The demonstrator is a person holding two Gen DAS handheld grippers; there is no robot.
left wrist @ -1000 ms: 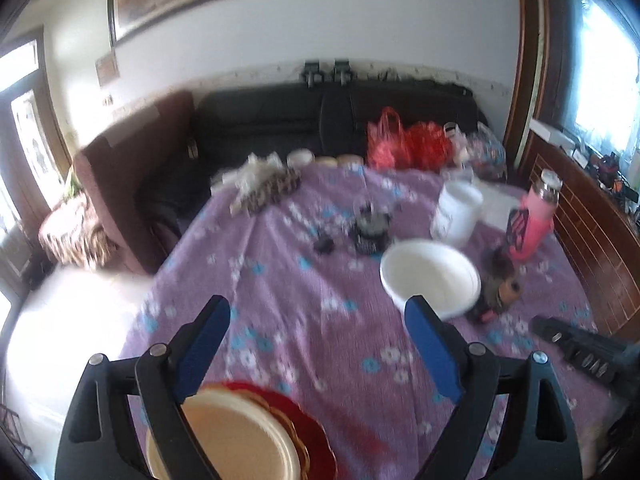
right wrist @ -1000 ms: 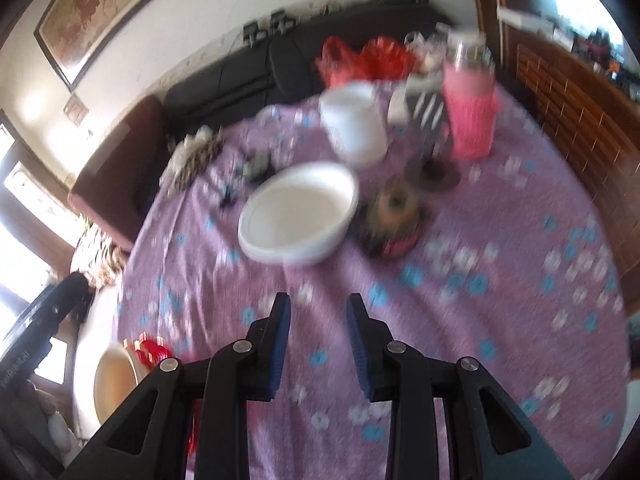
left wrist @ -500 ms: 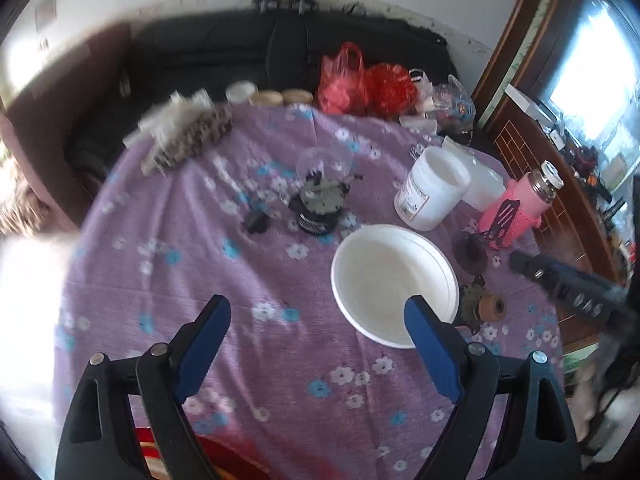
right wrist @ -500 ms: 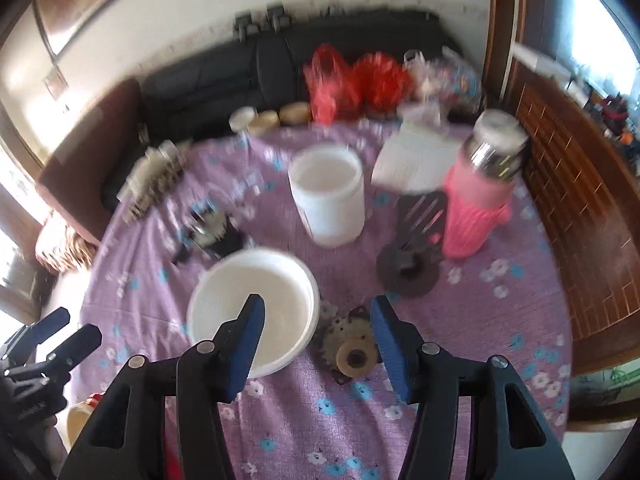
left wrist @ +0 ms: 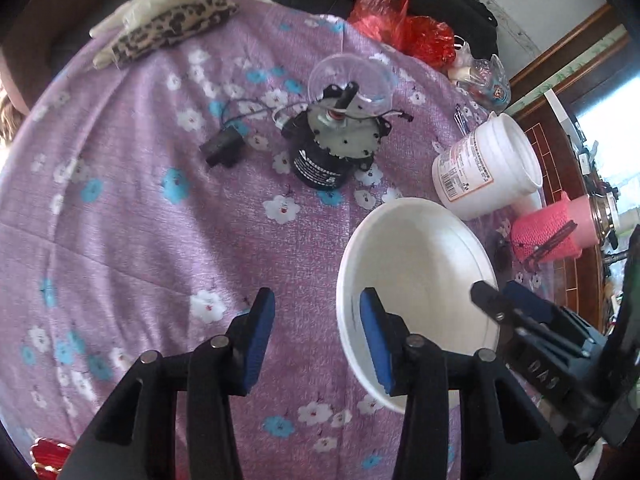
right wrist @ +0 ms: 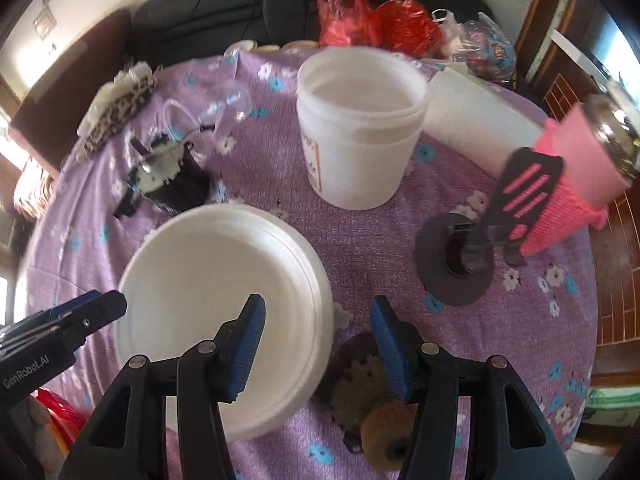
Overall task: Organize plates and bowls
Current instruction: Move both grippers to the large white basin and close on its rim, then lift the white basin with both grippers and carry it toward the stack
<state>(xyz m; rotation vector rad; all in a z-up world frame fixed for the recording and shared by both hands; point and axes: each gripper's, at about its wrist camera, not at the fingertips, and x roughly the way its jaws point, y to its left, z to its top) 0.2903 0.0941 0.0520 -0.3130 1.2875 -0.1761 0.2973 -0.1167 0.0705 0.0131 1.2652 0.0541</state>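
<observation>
Purple cloth printed with white and blue flowers (left wrist: 132, 208) covers the round table, and a dark sofa (right wrist: 224, 12) runs behind it below a pale wall. Red plastic bags (right wrist: 368, 16) sit at the far edge of the table beside a clear bag, and dark wood panelling shows off to the right.

On the cloth stand a white plastic tub (right wrist: 360, 128) with its mouth open upward, a black motor-like part (left wrist: 336, 144) with thin wires leading to a small black plug, a clear plastic cup (left wrist: 352, 80) behind it, a leopard-print cloth (left wrist: 168, 32) at the far left edge, and a bottle in a pink knitted sleeve (right wrist: 576, 176) next to a black slotted piece on a round base.

The white bowl (right wrist: 216, 300) sits upright on the cloth, mouth up, just in front of the tub and beside the motor part. It is round, so it has no long axis to speak of.

The left gripper (left wrist: 316, 332) has its blue-padded jaws spread, straddling the bowl's left rim, one finger outside and one over the inside. The right gripper (right wrist: 316, 344) is likewise spread, straddling the opposite rim, with a brown round object (right wrist: 384, 436) under its outer finger. Neither visibly pinches the rim.
</observation>
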